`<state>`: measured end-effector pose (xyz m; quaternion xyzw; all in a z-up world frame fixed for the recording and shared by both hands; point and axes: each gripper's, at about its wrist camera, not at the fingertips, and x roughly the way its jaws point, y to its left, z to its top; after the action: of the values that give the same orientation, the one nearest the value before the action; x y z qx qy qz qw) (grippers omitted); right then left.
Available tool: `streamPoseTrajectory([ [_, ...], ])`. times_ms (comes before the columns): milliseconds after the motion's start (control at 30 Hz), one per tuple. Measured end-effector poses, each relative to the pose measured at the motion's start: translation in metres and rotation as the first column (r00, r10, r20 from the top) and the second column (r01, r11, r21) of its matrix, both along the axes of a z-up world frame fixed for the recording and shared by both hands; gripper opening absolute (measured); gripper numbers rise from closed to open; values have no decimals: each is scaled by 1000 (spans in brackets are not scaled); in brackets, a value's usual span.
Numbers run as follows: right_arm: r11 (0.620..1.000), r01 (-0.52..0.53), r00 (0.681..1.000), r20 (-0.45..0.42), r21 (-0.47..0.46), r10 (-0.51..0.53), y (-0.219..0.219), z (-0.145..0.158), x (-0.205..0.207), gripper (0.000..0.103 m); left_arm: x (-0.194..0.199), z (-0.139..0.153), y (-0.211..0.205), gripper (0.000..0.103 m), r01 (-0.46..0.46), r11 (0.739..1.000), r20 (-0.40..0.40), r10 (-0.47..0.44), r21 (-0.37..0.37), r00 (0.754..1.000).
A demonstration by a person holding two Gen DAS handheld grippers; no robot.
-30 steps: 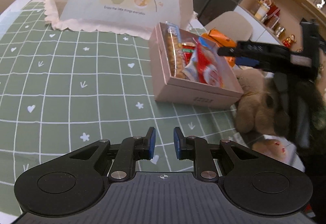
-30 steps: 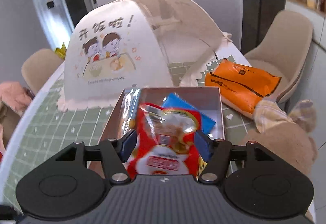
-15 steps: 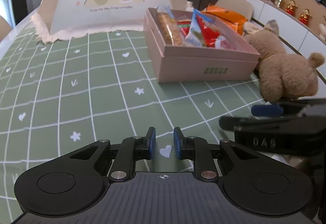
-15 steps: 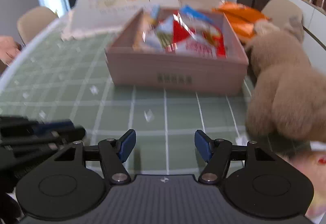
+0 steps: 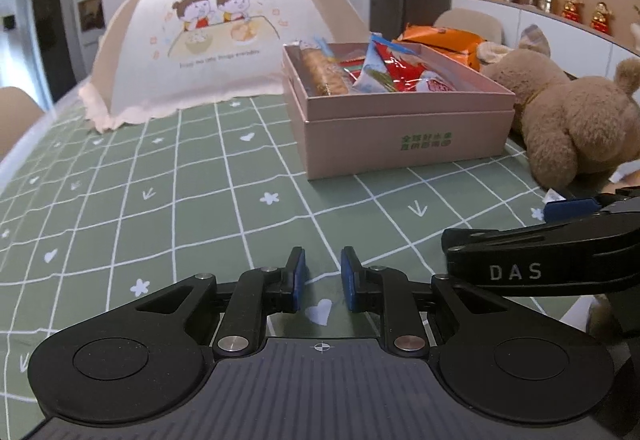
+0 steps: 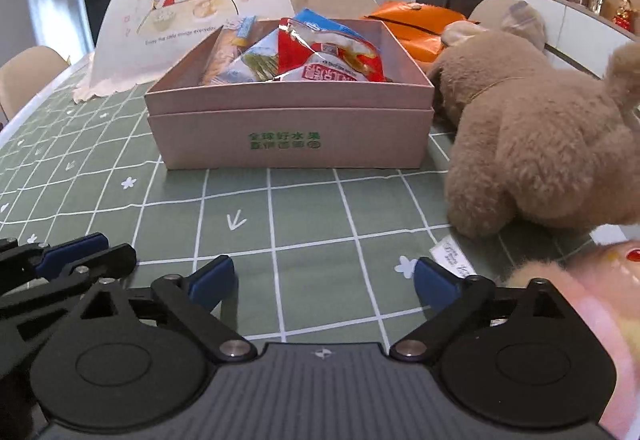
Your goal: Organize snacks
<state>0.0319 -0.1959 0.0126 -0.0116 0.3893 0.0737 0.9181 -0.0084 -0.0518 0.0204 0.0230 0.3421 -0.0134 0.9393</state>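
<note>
Right now both tools are empty, the right tool (image 6: 324, 282) wide apart and the left tool (image 5: 322, 278) nearly together, while the shiny snack bags (image 6: 316, 54) sit in the pink cardboard box (image 6: 288, 132) at 12 o'clock on the green checked table (image 6: 304, 212), so I think the next move is finding another snack.

Pink cardboard box (image 6: 288, 136) on green grid-patterned tablecloth (image 6: 304, 216), snack packets (image 6: 320, 56) inside. White domed mesh food cover (image 6: 192, 4) behind-left. Brown plush bear (image 6: 532, 144) right, beside box. Orange bag (image 6: 416, 24) behind box.
</note>
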Motion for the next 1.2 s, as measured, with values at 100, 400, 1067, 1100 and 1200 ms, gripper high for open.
streamPoseTrajectory([
  [100, 1000, -3, 1000, 16, 0, 3, -1, -1, 2, 100, 1, 0, 3, 22, -20, 999, 5, 20, -33, 1000],
  [400, 1000, -26, 996, 85, 4, 26, -3, -7, -7, 100, 1, -1, 7, 24, -19, 1000, 9, 19, -25, 1000],
  [1067, 999, -31, 995, 93, 16, 29, -4, -8, -8, 100, -1, -2, 6, 24, -20, 1000, 18, 20, -22, 1000],
  [1100, 999, -31, 995, 93, 17, 30, -4, -8, -8, 100, -1, -2, 6, 23, -17, 1000, 18, 18, -20, 1000],
  [1200, 999, -33, 995, 93, 17, 31, -4, -8, -8, 100, 0, -2, 6, 23, -15, 1000, 17, 15, -25, 1000],
])
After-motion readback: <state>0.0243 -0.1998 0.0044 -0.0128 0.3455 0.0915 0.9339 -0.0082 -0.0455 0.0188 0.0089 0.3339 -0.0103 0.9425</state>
